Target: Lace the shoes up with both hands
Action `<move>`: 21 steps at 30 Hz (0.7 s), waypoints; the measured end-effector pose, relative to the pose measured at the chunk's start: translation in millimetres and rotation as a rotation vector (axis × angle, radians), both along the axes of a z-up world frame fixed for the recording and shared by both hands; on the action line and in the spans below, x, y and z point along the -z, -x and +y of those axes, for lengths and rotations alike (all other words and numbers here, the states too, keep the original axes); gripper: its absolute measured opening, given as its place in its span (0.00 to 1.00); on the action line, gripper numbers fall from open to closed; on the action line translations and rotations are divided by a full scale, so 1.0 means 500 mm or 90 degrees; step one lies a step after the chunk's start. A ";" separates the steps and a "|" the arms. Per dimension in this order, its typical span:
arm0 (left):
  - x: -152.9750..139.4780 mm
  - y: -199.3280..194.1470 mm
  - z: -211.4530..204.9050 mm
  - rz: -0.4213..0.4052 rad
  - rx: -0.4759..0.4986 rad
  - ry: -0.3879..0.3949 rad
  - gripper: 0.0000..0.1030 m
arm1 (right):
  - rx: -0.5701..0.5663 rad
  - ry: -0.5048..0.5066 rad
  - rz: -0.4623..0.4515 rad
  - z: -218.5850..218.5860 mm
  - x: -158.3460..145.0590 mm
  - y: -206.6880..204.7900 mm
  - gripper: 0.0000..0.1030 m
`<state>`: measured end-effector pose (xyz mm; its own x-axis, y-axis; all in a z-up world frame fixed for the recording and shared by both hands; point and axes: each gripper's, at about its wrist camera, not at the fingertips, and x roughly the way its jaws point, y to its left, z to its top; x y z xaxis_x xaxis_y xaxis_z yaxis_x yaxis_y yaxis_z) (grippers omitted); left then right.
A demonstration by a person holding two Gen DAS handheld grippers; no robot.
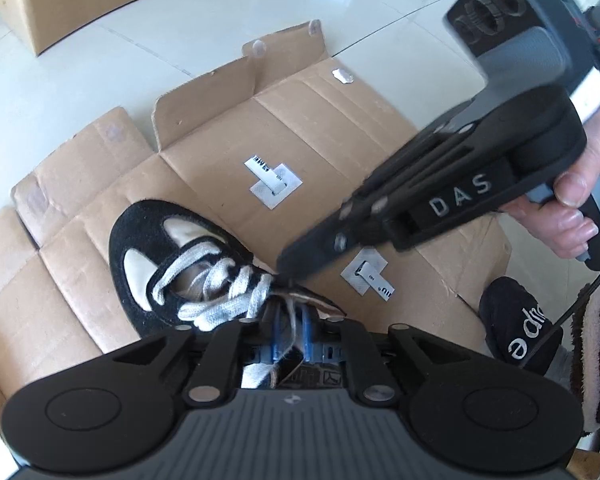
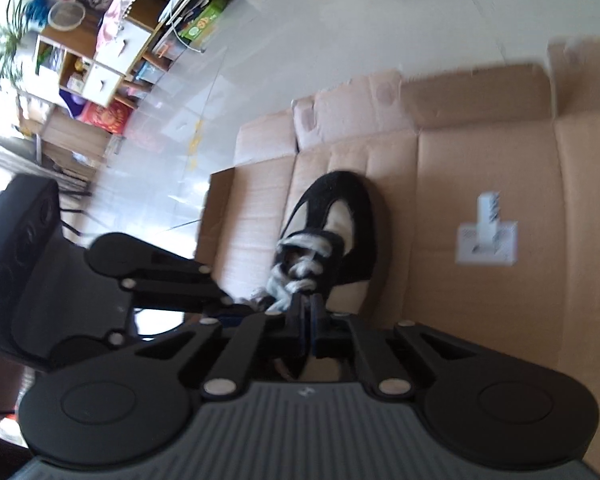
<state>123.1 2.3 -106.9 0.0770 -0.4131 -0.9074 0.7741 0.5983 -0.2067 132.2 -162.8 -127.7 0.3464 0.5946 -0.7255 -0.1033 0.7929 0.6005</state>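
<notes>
A black suede shoe [image 1: 140, 232] with cream panels lies on flattened cardboard [image 1: 320, 140], its white lace [image 1: 220, 308] crossed loosely through the eyelets. My left gripper [image 1: 292, 320] hovers over the shoe's opening, blue pads apart, and a thin frayed lace strand runs up between them without being pressed. My right gripper [image 1: 286, 266] comes in from the right with its tips together at the top eyelets. In the right wrist view its jaws [image 2: 308, 304] are shut just below the lace [image 2: 300, 246] on the shoe [image 2: 340, 200]. Whether lace is pinched there is hidden. The left gripper [image 2: 236, 304] reaches in from the left.
A person's hand [image 1: 572, 208] holds the right gripper's handle. A second black shoe with white lettering [image 1: 516, 328] sits at the cardboard's right edge. White labels [image 1: 274, 184] are stuck on the cardboard. A cardboard box [image 1: 60, 0] stands on the tiled floor, and cluttered shelves [image 2: 100, 40] line the wall.
</notes>
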 end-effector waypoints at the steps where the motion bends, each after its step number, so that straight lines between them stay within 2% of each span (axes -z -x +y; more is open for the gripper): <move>1: -0.005 0.005 0.002 -0.007 0.001 -0.003 0.27 | 0.000 0.022 -0.011 0.001 -0.005 0.003 0.00; 5: -0.022 0.020 0.012 -0.025 -0.002 -0.005 0.30 | 0.005 0.157 -0.089 -0.008 -0.028 0.005 0.00; 7: -0.031 0.023 0.018 -0.022 -0.012 0.006 0.37 | 0.005 0.160 -0.081 -0.023 -0.030 -0.003 0.00; 11: -0.031 0.028 0.010 -0.033 -0.002 0.010 0.36 | 0.027 0.028 0.003 -0.048 -0.001 -0.010 0.07; 14: -0.026 0.031 0.000 -0.031 0.010 0.011 0.29 | 0.052 -0.058 0.058 -0.050 0.019 -0.006 0.09; 17: -0.020 0.030 -0.005 -0.026 0.012 0.017 0.28 | 0.064 -0.098 0.090 -0.050 0.039 -0.008 0.09; 21: -0.016 0.030 -0.004 -0.024 0.012 0.025 0.28 | 0.074 -0.115 0.100 -0.044 0.042 -0.007 0.11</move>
<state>108.0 0.1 -99.0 0.1034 -0.4494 -0.8873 0.7928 0.5760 -0.1993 135.9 -184.7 -148.7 0.3114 0.6816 -0.6622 0.0885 0.6730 0.7343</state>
